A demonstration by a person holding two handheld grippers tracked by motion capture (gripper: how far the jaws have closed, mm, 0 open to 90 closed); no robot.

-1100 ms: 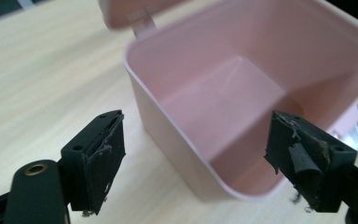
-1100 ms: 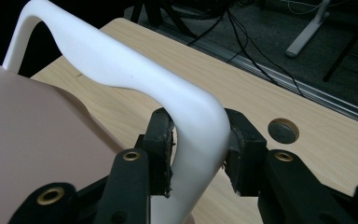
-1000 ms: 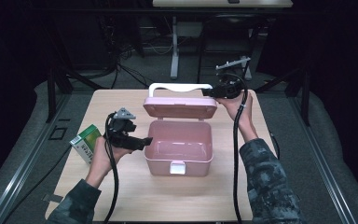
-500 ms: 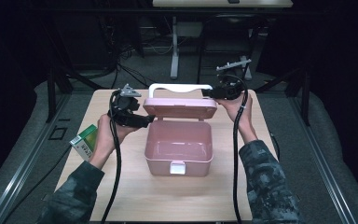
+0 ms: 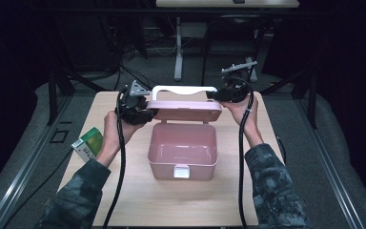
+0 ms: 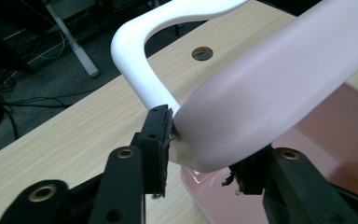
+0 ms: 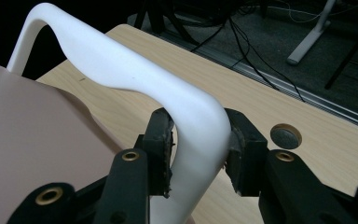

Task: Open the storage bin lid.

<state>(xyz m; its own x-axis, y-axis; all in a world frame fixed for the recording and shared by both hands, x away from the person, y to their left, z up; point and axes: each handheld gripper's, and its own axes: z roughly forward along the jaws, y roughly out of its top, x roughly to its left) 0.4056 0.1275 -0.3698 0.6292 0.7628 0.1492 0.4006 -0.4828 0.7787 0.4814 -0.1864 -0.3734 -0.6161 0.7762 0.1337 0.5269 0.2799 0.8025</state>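
Since a second before, the left gripper [image 5: 140, 112] had moved from beside the front left of the pink box [image 5: 183, 152] up and back to the left end of the lid [image 5: 186, 109]. Its jaws had just been closing, and in the left gripper view they sat on both sides of the lid's rounded left corner [image 6: 261, 93], so they looked clamped on it. The right gripper [image 5: 228, 93] had not moved. Its jaws were clamped on the white handle [image 7: 186, 112], at the bend on the right side.

So both grippers held the lid, one at each end. I think this meant the person was getting ready to swing the lid down and shut the box, or to hold it steady with two hands. The box was not shut yet. It stood wide open near the middle of the counter [image 5: 171, 205], a little toward the back edge, with its clasp [image 5: 181, 171] facing the front edge. The lid stood up at the back of the box, with the white handle above it.

A green and white carton [image 5: 88, 143] lay near the left edge of the counter. In the earlier picture the left hand was just beside it. Now the hand was farther back, and the carton lay in the same spot, with the left forearm next to it. The box had not moved either.
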